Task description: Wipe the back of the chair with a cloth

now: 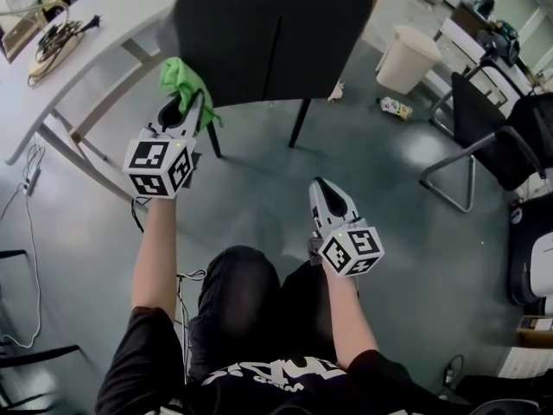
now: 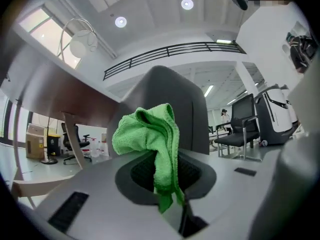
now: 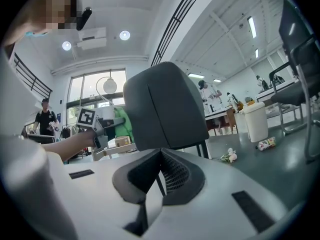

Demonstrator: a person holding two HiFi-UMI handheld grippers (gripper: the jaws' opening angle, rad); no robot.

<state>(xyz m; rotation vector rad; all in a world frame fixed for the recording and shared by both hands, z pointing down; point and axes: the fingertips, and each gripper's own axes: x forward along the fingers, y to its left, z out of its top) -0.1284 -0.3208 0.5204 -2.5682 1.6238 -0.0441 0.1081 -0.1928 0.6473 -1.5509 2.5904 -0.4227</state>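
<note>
A dark grey chair back (image 1: pixel 272 37) stands ahead of me, seen from behind, and fills the middle of the right gripper view (image 3: pixel 165 109). My left gripper (image 1: pixel 192 102) is shut on a bright green cloth (image 1: pixel 181 80), held just off the chair back's lower left corner. In the left gripper view the cloth (image 2: pixel 150 139) bunches above the jaws and hangs down between them, with the chair back (image 2: pixel 175 109) right behind it. My right gripper (image 1: pixel 321 188) is shut and holds nothing, lower and nearer to me, short of the chair.
A white table (image 1: pixel 104 33) stands to the left of the chair, with cables on it. A white bin (image 1: pixel 406 59) and a small bottle (image 1: pixel 396 107) are on the floor at the right. Black chairs (image 1: pixel 497 137) stand at the far right. Cables (image 1: pixel 26 232) trail at the left.
</note>
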